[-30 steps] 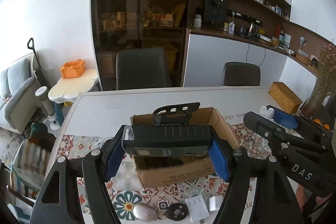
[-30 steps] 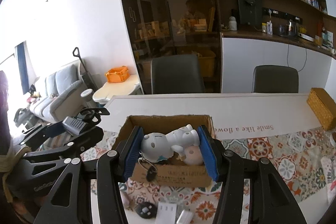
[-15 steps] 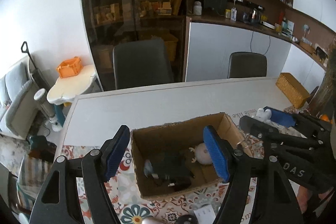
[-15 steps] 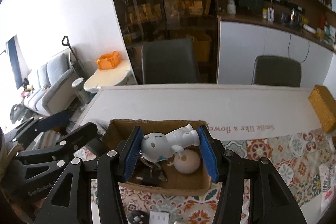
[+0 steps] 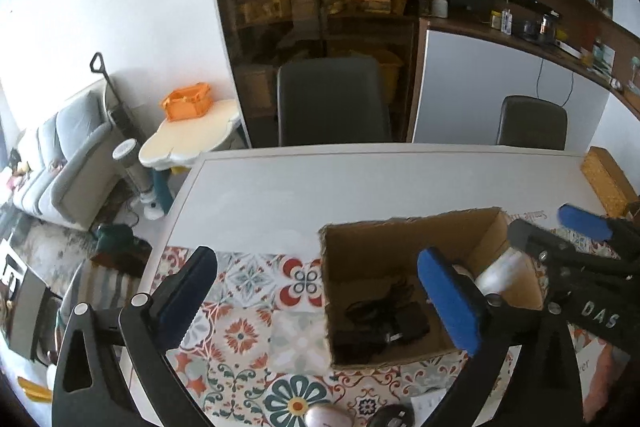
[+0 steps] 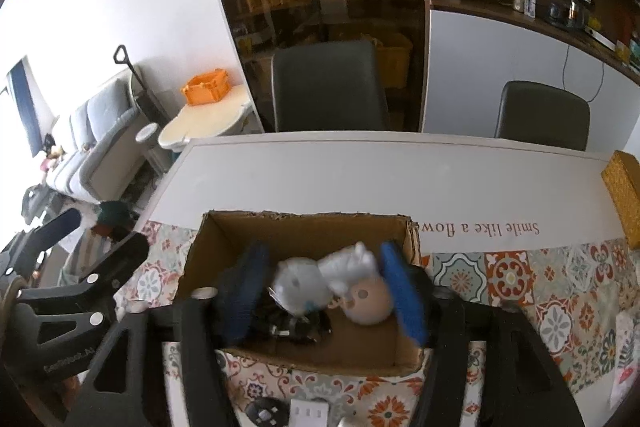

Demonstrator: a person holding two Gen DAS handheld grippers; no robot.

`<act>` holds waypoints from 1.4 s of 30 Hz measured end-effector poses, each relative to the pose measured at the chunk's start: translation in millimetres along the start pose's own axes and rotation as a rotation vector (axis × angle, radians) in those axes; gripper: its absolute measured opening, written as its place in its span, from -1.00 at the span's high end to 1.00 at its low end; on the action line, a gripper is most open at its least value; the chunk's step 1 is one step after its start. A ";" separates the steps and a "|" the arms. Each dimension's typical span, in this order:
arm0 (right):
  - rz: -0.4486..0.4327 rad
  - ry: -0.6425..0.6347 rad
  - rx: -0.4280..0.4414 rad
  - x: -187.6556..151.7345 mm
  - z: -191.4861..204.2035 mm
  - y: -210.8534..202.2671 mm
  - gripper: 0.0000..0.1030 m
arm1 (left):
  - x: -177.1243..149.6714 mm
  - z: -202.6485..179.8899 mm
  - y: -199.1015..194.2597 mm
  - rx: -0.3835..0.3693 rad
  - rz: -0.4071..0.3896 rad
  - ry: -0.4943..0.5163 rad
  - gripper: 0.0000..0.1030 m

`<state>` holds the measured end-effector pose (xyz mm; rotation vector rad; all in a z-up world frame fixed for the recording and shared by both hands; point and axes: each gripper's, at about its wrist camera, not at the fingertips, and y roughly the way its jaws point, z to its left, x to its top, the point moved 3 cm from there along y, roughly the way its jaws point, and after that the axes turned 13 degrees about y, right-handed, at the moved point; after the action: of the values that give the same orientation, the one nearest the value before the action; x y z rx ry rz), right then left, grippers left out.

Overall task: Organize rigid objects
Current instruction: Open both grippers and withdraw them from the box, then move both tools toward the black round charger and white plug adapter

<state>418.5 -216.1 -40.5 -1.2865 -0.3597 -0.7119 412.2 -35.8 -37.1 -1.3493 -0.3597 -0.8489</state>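
Right wrist view: right claw is opening over the cardboard box, white robot toy loose between the pads. Looks like light, hard, slick plastic, so grab the body. Left claw gapes empty at 9 o'clock

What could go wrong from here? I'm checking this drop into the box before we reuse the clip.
1. The right gripper is opening around the white robot-shaped toy above the brown cardboard box; the toy may land on the round beige ball or the black flashlight and bounce.
2. The right gripper sits low inside the box and could snag a wall when withdrawn.
3. The left gripper, opening and empty, hangs beside the box's left wall.
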 end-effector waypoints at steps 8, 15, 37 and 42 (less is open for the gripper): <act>-0.025 0.007 -0.004 -7.5 2.8 -12.5 -0.45 | -19.2 9.0 -11.6 -0.005 0.005 -0.040 -0.99; -0.047 0.008 -0.012 -25.8 -0.6 -33.3 -0.45 | -31.0 3.2 -32.5 0.008 -0.011 -0.064 -1.00; -0.022 0.046 -0.057 -87.8 -30.6 -53.6 -0.45 | -96.2 -24.9 -39.3 -0.053 0.056 -0.073 -1.00; 0.034 0.046 -0.074 -105.3 -36.7 -41.0 -0.44 | -116.4 -29.3 -26.5 -0.068 0.115 -0.090 -1.00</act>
<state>308.5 -226.3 -84.4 -1.3413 -0.2756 -0.7304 309.5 -25.3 -103.7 -1.4606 -0.3218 -0.7119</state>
